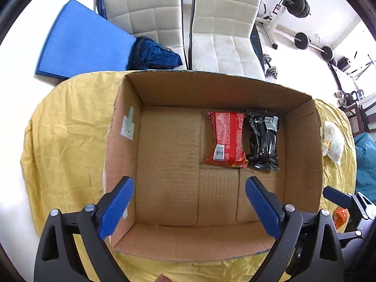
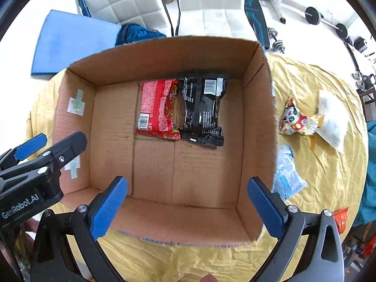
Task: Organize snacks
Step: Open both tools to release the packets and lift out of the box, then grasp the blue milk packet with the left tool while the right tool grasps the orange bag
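Left wrist view looks down into an open box (image 1: 169, 164) standing on a bench under a yellow cloth (image 1: 70, 129). The left claw (image 1: 188, 209) hangs above the box's near half with its jaws spread wide and nothing between them. Further right, against the far wall of the box, a red pack (image 1: 226, 138) and a black pack (image 1: 264, 138) lie flat, side by side and touching. At the right edge of this view part of the right claw (image 1: 338, 197) shows beside the box. In the right wrist view the right claw (image 2: 188, 206) is likewise wide open and empty above the box's near edge. Right of the box, on the cloth, more snacks wait: a pale blue pack (image 2: 287, 176) just beside the box wall, a panda pack (image 2: 298, 119) farther out, a white pack (image 2: 331, 119) touching it, and an orange pack (image 2: 340, 218) near the bench edge. So two snacks appear stowed and at least four remain outside; most of the box floor is bare. The task looks under halfway done.
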`<action>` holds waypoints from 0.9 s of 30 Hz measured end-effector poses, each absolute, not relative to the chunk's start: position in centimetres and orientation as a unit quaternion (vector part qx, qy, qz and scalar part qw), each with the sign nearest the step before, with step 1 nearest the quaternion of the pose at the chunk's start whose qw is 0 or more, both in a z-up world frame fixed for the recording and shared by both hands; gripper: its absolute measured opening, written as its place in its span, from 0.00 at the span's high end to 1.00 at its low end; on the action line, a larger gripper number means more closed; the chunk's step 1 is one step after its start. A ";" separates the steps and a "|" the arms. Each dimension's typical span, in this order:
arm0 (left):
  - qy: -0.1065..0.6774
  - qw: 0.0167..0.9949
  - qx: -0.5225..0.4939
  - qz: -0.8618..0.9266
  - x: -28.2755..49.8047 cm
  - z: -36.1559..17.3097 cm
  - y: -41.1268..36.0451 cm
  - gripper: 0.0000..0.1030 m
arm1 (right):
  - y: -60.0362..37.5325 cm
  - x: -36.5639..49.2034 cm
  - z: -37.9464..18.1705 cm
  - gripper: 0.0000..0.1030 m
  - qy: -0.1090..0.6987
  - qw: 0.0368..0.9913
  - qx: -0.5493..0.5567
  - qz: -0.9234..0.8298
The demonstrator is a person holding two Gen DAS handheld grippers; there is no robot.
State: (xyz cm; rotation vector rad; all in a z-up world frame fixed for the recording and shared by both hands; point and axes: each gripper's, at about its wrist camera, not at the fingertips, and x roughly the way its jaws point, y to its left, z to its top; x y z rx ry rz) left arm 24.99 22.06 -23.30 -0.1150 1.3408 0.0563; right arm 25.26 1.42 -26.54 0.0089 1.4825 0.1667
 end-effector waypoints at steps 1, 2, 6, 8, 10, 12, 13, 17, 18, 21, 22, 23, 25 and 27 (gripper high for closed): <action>0.617 0.784 -0.054 0.027 24.7 -23.1 22.1 0.06 | 1.3 24.8 -26.0 0.00 0.671 0.738 0.007 0.077; 0.613 0.788 -0.055 0.026 24.3 -22.6 22.2 0.05 | 1.2 24.3 -25.5 0.00 0.668 0.740 0.007 0.076; 0.593 0.804 -0.045 0.033 22.5 -20.6 21.9 0.05 | 0.9 22.3 -23.1 0.00 0.649 0.756 0.005 0.079; 0.579 0.813 -0.038 0.037 21.5 -19.3 21.6 0.05 | 0.5 21.1 -21.7 0.00 0.640 0.764 0.007 0.081; 0.565 0.823 -0.035 0.042 20.4 -18.1 21.2 0.05 | 0.3 20.2 -20.8 0.00 0.633 0.770 0.008 0.084; 0.557 0.829 -0.031 0.043 19.6 -17.1 20.8 0.05 | 0.0 19.2 -19.8 0.00 0.624 0.777 0.008 0.085; 0.552 0.832 -0.031 0.046 19.2 -16.6 20.5 0.05 | -0.2 18.7 -19.4 0.00 0.621 0.779 0.010 0.088; 0.540 0.838 -0.042 0.057 17.7 -15.1 19.7 0.05 | -1.4 17.3 -18.0 0.00 0.613 0.784 0.025 0.101; 0.539 0.839 -0.047 0.059 17.4 -14.9 19.6 0.05 | -1.9 17.1 -17.7 0.00 0.611 0.784 0.031 0.103; 0.540 0.836 -0.072 0.061 16.9 -14.4 19.1 0.05 | -4.3 16.8 -17.1 0.00 0.608 0.786 0.047 0.099; 0.541 0.835 -0.081 0.059 16.8 -14.3 18.8 0.05 | -5.4 16.8 -17.0 0.00 0.607 0.787 0.054 0.096; 0.541 0.834 -0.089 0.058 16.6 -14.2 18.2 0.05 | -6.8 16.8 -16.8 0.00 0.607 0.787 0.060 0.090; 0.544 0.833 -0.092 0.051 16.6 -14.1 16.7 0.05 | -9.5 16.9 -16.7 0.00 0.606 0.788 0.070 0.077; 0.554 0.827 -0.088 0.035 16.5 -14.3 13.9 0.05 | -13.0 17.0 -16.9 0.00 0.609 0.787 0.077 0.058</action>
